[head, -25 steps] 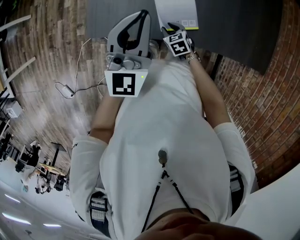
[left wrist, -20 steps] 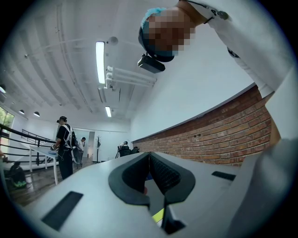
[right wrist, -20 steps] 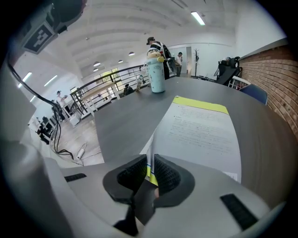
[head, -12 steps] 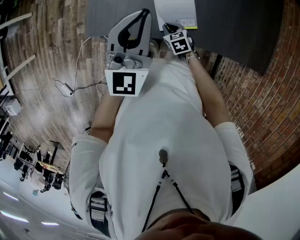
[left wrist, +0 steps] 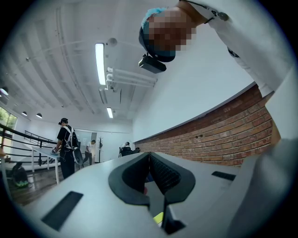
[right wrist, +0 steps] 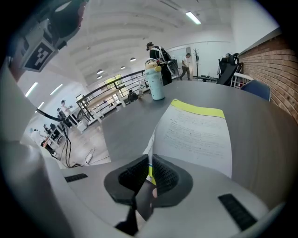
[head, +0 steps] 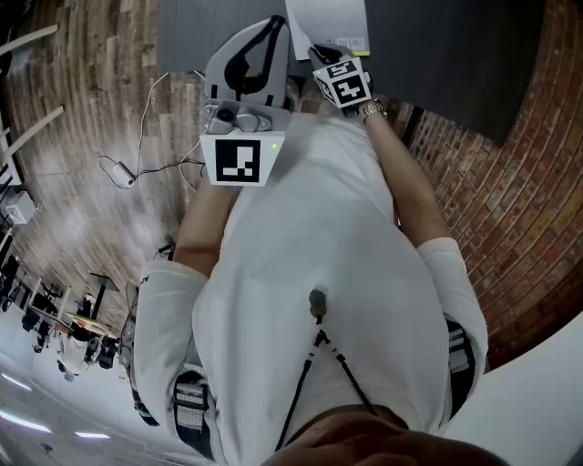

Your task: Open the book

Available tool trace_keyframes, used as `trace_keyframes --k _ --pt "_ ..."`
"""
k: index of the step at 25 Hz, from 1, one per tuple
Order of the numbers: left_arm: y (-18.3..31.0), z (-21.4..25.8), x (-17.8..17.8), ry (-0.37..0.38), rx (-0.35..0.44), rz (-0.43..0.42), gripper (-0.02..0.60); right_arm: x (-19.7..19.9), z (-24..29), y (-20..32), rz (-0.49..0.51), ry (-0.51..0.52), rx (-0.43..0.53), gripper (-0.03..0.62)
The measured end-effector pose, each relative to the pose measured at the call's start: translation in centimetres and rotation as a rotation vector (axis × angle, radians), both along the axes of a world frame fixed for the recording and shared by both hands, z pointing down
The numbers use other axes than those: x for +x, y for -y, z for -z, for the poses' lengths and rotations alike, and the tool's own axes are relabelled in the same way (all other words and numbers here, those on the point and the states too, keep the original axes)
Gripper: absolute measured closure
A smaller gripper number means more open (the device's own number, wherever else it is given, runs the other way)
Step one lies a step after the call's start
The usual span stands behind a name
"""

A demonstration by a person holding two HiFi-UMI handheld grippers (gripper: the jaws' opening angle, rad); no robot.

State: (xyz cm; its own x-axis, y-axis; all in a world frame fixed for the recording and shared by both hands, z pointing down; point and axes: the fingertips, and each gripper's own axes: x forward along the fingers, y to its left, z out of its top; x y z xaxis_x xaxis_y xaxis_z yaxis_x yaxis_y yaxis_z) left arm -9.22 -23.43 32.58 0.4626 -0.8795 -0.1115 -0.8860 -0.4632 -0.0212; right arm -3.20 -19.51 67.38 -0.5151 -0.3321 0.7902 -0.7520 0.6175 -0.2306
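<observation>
The book (head: 330,20) lies on the dark table (head: 437,45) at the top of the head view, with a white page and a yellow band (right wrist: 198,110) at its far end. My right gripper (head: 317,55) points down at its near edge. In the right gripper view the right gripper (right wrist: 150,168) is shut on the edge of a thin white leaf (right wrist: 151,144), which stands lifted off the page (right wrist: 198,135) below. My left gripper (head: 275,29) hovers left of the book, pointing level; its jaws (left wrist: 149,158) look shut with nothing held.
A light blue bottle (right wrist: 156,81) stands at the table's far side. A brick wall (head: 492,182) runs along the right. Cables and an adapter (head: 123,171) lie on the wooden floor at left. People stand at a railing far off (left wrist: 65,144).
The right gripper has risen a little at the book's near edge. The left gripper has drifted slightly. The book sits further left in the head view.
</observation>
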Motion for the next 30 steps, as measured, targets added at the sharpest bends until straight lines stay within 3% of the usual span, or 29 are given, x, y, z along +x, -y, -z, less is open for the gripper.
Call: trace_keyframes --k 14,30 --pt "-0.2 0.6 4.4 -0.006 0.015 0.062 0.558 5.0 2.0 1.0 -0.014 0.083 0.004 0.543" --pt "-0.2 1.0 8.0 -0.018 0.026 0.113 0.558 9.6 2.7 2.0 -0.012 0.1 -0.004 0.543"
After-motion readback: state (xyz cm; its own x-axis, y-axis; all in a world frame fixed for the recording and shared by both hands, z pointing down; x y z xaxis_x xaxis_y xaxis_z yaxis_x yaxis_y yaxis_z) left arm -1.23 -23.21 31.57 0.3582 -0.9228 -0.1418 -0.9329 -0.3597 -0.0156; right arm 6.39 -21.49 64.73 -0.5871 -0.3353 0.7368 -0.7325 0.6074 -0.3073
